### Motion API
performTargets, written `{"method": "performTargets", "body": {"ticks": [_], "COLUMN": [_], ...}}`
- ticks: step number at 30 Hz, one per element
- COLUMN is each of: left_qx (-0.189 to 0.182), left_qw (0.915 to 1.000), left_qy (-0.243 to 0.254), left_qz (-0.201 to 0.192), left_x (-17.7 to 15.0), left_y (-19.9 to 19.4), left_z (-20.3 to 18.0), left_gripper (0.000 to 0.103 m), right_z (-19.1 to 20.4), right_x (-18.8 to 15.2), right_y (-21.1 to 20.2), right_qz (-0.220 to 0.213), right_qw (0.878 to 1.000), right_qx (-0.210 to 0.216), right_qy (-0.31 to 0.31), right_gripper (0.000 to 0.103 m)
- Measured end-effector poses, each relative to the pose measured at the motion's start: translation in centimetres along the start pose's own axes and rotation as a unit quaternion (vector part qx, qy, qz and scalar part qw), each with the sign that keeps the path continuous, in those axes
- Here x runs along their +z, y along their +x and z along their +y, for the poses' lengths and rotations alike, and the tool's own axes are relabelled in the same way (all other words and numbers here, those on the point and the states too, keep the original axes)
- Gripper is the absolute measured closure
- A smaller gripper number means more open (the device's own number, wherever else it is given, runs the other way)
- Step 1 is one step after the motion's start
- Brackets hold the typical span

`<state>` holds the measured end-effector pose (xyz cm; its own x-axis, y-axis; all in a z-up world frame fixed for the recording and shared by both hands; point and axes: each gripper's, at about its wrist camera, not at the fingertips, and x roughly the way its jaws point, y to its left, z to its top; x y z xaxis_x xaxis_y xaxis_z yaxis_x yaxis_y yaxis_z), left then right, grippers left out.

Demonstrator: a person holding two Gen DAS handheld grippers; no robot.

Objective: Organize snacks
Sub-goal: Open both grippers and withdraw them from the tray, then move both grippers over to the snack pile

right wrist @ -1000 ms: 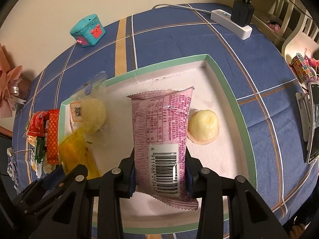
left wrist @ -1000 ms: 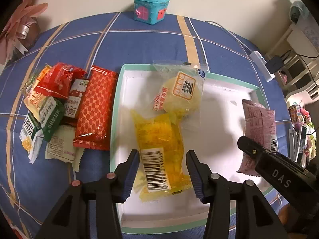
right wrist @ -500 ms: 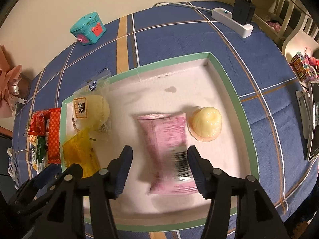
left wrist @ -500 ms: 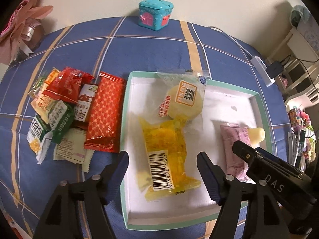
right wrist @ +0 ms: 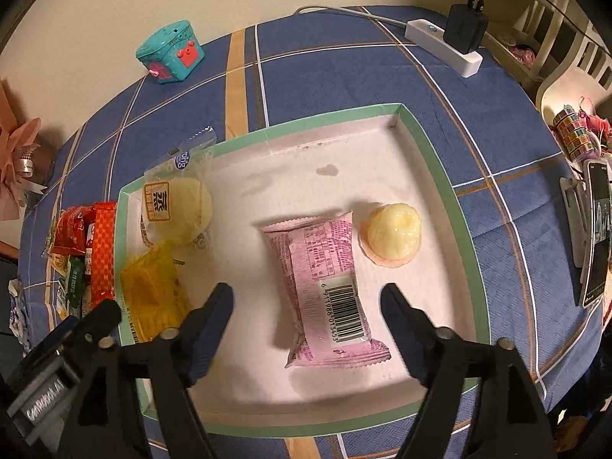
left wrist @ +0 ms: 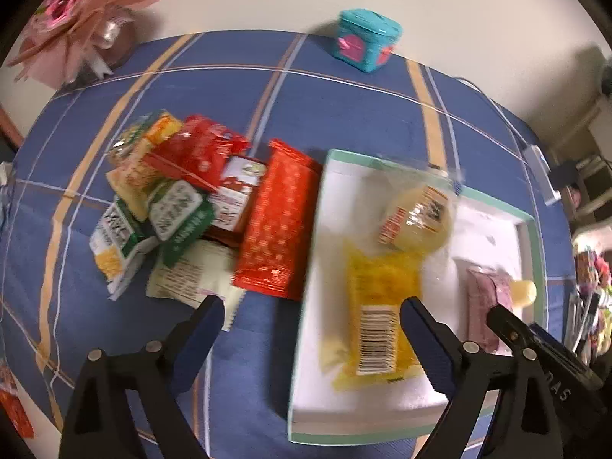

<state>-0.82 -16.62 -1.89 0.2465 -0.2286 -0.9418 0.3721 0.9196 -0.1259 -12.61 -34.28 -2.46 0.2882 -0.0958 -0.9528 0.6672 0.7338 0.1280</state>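
A white tray with a green rim (right wrist: 432,157) (left wrist: 306,348) holds a pink packet (right wrist: 329,290) (left wrist: 484,298), a yellow packet (left wrist: 378,321) (right wrist: 153,294), a round bun in clear wrap (right wrist: 179,206) (left wrist: 417,218) and a pale jelly cup (right wrist: 394,233). My right gripper (right wrist: 306,302) hangs over the pink packet's barcode end, jaws opening wide, pads clear of it. My left gripper (left wrist: 311,317) hovers over the tray's left rim, jaws opening, nothing between them. A heap of loose snack packets (left wrist: 183,199) with a long red packet (left wrist: 275,222) lies left of the tray.
A blue checked cloth (left wrist: 267,88) covers the table. A teal toy box (left wrist: 367,38) (right wrist: 170,51) stands at the back, a pink paper flower (left wrist: 80,11) at the back left. A white power strip with a black plug (right wrist: 447,42) and a phone on a stand (right wrist: 594,229) sit right.
The right gripper let go of the pink packet, which now lies flat in the tray. The left gripper opened off the yellow packet and shifted left toward the loose heap.
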Motion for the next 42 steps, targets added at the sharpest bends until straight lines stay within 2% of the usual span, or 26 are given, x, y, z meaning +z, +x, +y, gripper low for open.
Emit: {"method": "performTargets", "body": {"ticks": [2, 10, 13, 16, 23, 37, 42], "left_qx": [0.003, 0.029, 0.029, 0.025, 0.028, 0.032, 0.037], "left_qw": [0.9999, 0.9989, 0.9989, 0.9989, 0.997, 0.9964, 0.9956], "left_qy": [-0.009, -0.022, -0.027, -0.026, -0.023, -0.034, -0.048], "left_qz": [-0.005, -0.029, -0.027, -0.03, -0.068, -0.071, -0.072], "left_x": [0.2, 0.7, 0.8, 1.1, 1.7, 2.2, 2.6], "left_y": [-0.2, -1.0, -0.9, -0.8, -2.4, -3.6, -3.8], "left_z": [0.7, 2.9, 3.5, 3.2, 3.1, 4.5, 6.3], "left_gripper": [0.0, 0.0, 0.0, 0.0, 0.0, 0.0, 0.0], "right_z": [0.1, 0.5, 0.8, 1.1, 1.6, 2.5, 3.7], "right_x": [-0.1, -0.1, -0.1, -0.1, -0.2, -0.1, -0.3], "right_y": [0.0, 0.2, 0.1, 0.0, -0.5, -0.5, -0.4], "right_qz": [0.001, 0.004, 0.002, 0.001, -0.004, -0.009, -0.007], "right_qw": [1.0, 1.0, 1.0, 1.0, 1.0, 1.0, 0.999], "right_qx": [-0.002, -0.006, -0.01, -0.01, -0.014, -0.017, -0.011], "right_qy": [-0.001, -0.007, -0.011, -0.014, -0.026, -0.02, -0.03], "right_gripper": [0.021, 0.018, 0.005, 0.005, 0.004, 0.004, 0.004]}}
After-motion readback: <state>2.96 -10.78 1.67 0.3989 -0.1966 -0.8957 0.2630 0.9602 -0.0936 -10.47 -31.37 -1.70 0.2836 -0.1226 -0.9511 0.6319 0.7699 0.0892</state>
